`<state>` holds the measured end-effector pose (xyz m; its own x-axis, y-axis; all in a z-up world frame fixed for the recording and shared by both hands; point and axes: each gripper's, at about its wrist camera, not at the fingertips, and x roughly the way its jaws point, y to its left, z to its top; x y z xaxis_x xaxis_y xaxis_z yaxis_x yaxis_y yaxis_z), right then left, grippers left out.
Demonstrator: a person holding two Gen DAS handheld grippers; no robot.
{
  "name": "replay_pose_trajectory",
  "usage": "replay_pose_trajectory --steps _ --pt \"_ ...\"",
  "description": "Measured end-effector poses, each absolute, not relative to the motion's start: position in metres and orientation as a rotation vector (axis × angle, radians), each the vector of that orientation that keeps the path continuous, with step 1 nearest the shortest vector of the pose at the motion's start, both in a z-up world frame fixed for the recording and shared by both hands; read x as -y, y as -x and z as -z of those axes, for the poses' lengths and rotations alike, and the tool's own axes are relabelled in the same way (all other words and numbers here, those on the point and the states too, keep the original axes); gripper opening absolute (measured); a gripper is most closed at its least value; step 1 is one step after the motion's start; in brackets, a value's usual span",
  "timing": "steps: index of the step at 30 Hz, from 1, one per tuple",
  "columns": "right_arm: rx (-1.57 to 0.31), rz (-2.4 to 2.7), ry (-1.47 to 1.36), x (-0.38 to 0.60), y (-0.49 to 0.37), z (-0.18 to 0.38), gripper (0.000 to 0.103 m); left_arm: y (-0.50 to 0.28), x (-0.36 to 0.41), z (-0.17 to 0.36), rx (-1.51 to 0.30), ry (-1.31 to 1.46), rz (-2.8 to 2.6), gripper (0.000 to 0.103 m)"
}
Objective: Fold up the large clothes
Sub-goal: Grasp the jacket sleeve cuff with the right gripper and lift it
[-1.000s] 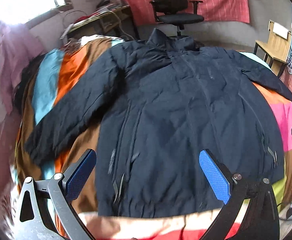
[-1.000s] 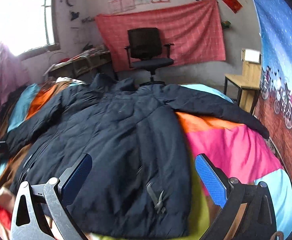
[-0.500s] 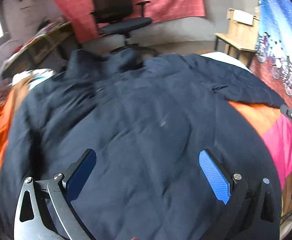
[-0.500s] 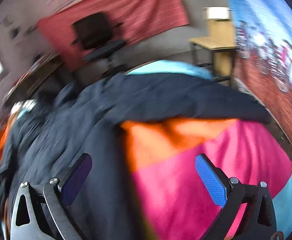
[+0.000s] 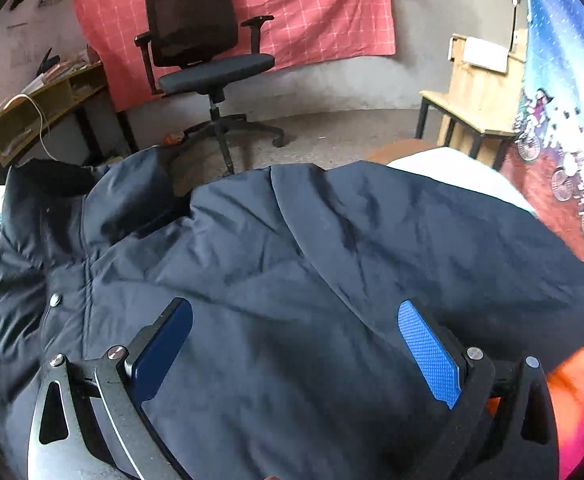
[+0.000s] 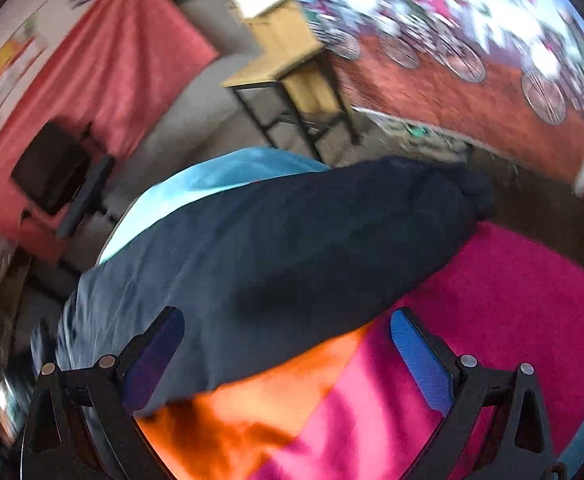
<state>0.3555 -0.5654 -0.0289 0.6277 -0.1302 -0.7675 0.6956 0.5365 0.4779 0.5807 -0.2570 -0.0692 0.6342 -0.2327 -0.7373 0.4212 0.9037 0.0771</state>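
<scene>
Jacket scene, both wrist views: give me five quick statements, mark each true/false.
1. The left hand-held gripper is open above the dark jacket. True.
2. The right hand-held gripper is shut on the jacket's sleeve. False: its fingers are spread apart and hold nothing.
3. The jacket lies on a multicoloured blanket with pink and orange patches. True.
4. An office chair stands in front of a red cloth on the wall. True.
5. The jacket is already folded into a compact bundle. False: it lies spread out, with the sleeve extended to the side.
</scene>
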Motion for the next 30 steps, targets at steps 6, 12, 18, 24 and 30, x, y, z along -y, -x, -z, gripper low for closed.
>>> replay_pose_trajectory --steps 6,12,18,24,30 --pt "-0.703 0.669 -0.993 0.593 -0.355 0.043 0.082 -0.607 0.263 0.104 -0.901 -0.283 0.357 0.101" --pt "-0.745 0.753 -0.841 0.586 -0.366 0.032 0.034 -0.615 0.271 0.127 -0.91 -0.365 0.325 0.102" --pt "-0.731 0.714 -0.668 0.562 -0.379 -0.006 0.011 -0.613 0.249 0.11 -0.939 -0.264 0.343 0.101" --pt "-0.615 0.633 -0.461 0.517 -0.384 -0.073 0.01 -0.595 0.21 0.072 -0.884 -0.302 0.335 0.101" --pt "-0.464 0.469 -0.136 0.416 -0.401 -0.143 0.01 -0.552 0.123 0.033 -0.833 -0.245 0.267 0.101"
